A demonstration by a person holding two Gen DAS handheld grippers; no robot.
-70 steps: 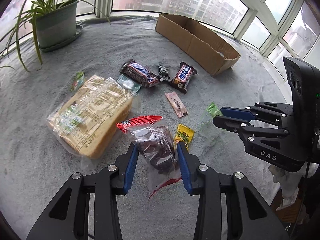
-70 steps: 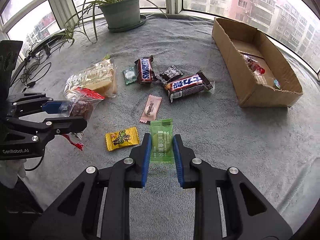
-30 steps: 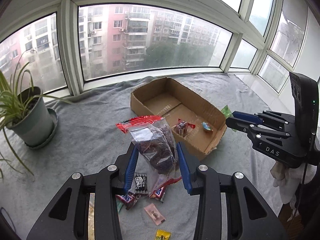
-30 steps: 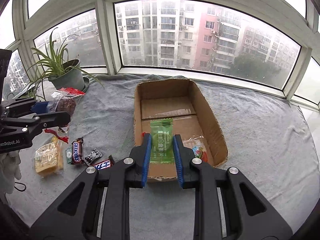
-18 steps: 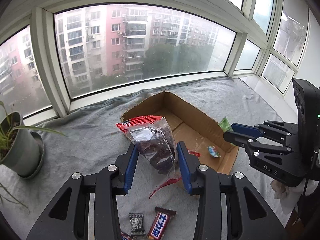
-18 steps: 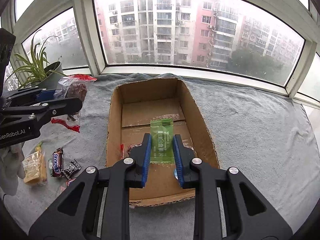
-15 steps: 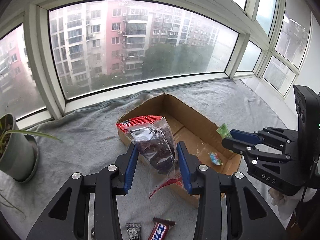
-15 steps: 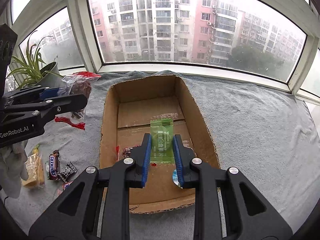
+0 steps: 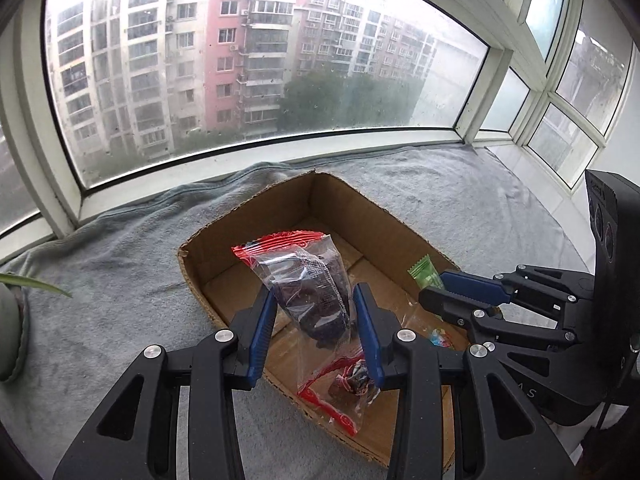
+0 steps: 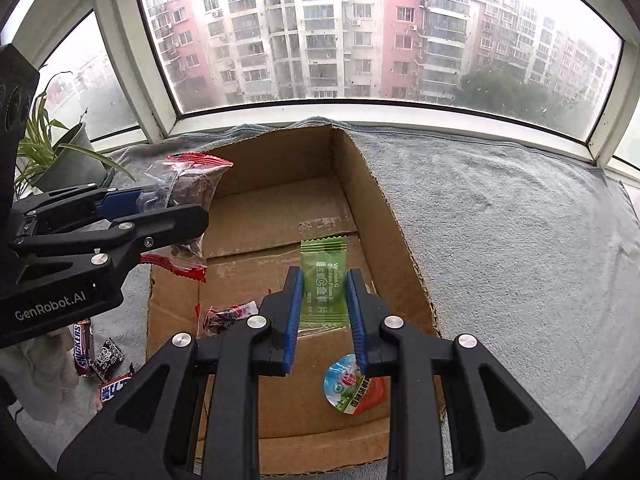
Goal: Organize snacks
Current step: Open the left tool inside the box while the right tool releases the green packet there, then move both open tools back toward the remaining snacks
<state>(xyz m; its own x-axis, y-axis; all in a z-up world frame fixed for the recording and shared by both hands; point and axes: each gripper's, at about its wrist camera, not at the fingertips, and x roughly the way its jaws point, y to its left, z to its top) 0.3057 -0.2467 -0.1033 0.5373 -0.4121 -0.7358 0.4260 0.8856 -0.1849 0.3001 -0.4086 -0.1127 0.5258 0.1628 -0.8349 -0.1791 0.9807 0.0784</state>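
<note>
From the left wrist view, the left gripper (image 9: 314,320) is clamped on a clear snack bag (image 9: 310,280) with red sealed ends and dark contents, which hangs between its blue pads over the near corner of the open cardboard box (image 9: 256,212). The box sits on a grey blanket (image 9: 120,280) that covers the bench under the window. At the right of this view the right gripper (image 9: 434,292) reaches in over the box with a green sachet (image 9: 423,274) pinched in its tips. On the box floor lie a small red-wrapped sweet (image 9: 352,376) (seen through the hanging bag) and a little colourful piece (image 9: 440,336). From the right wrist view, the right gripper (image 10: 325,300) is closed tight on the green sachet (image 10: 323,280), holding it above the middle of the cardboard box (image 10: 384,208). Below it on the cardboard rest a round foil-lidded cup (image 10: 350,384) and a red-wrapped sweet (image 10: 230,314). The left gripper (image 10: 176,208) comes in from the left with the snack bag (image 10: 188,184) above the box's left wall. Outside the box on the blanket (image 10: 520,220) lie a Snickers bar (image 10: 82,346), a small black packet (image 10: 106,358) and another bar (image 10: 114,388). A potted plant (image 10: 60,160) stands by the window.
</note>
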